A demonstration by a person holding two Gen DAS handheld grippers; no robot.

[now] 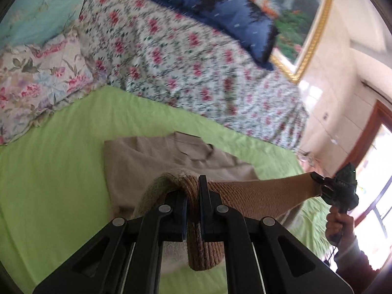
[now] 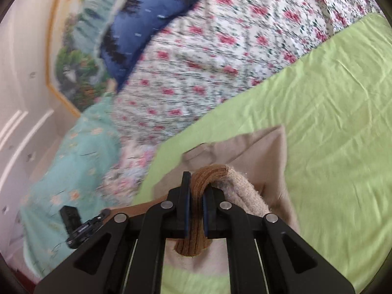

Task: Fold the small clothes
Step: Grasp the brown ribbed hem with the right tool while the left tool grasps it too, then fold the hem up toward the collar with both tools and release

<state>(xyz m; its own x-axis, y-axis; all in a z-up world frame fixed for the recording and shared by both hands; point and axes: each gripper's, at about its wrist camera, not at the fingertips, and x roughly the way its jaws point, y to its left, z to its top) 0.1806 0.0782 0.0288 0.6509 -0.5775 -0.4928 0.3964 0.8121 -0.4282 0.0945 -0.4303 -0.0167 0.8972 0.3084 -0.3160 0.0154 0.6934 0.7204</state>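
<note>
While hem stretches between them, left claw [image 1: 192, 191], right claw [image 2: 197, 191] each pinch sweater [image 1: 156, 154].

The sweater [image 1: 152, 156] is matt beige knit with a coarse ribbed hem [image 1: 264, 193], the sheet [image 2: 330, 112] smooth creased green cloth, the claws [image 1: 192, 196] seemingly matt black plastic.
</note>
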